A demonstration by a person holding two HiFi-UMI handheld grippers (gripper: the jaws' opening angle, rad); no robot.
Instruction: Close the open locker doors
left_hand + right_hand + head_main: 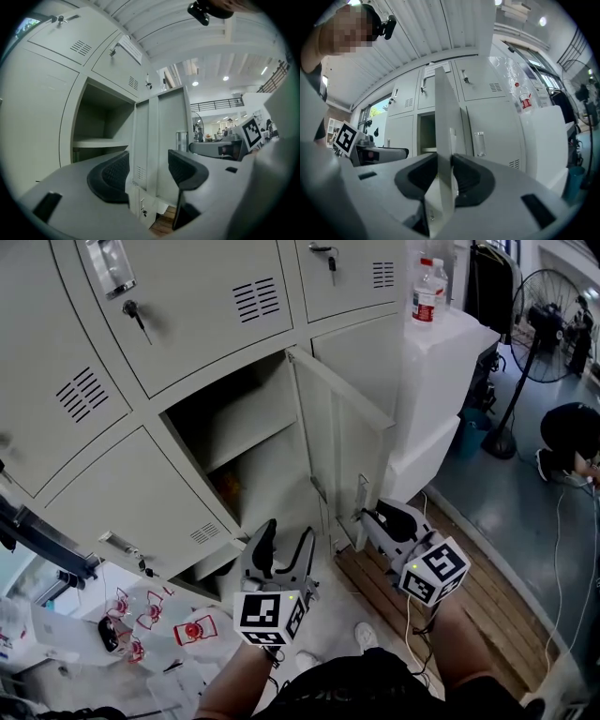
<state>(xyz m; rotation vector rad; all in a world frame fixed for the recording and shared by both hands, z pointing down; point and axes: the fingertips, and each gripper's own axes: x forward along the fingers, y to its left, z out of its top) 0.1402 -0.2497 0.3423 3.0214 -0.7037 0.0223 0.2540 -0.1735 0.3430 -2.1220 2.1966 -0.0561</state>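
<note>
The grey locker bank has one open compartment (234, 432) with a shelf inside. Its door (342, 423) swings out toward me, hinged on the right. My right gripper (367, 515) is at the door's free edge near the handle. In the right gripper view the door (443, 117) runs edge-on between the pads (466, 176), which press on both its faces. My left gripper (281, 547) hangs open and empty in front of the compartment, left of the door. In the left gripper view its gripper (147, 171) faces the door (161, 136) and the shelf (101, 144).
Two water bottles (427, 292) stand on a white cabinet (450, 343) right of the lockers. A floor fan (548, 324) and a crouching person (572, 437) are at the far right. Wooden boards (375, 587) lie underfoot, with clutter (150, 615) at the lower left.
</note>
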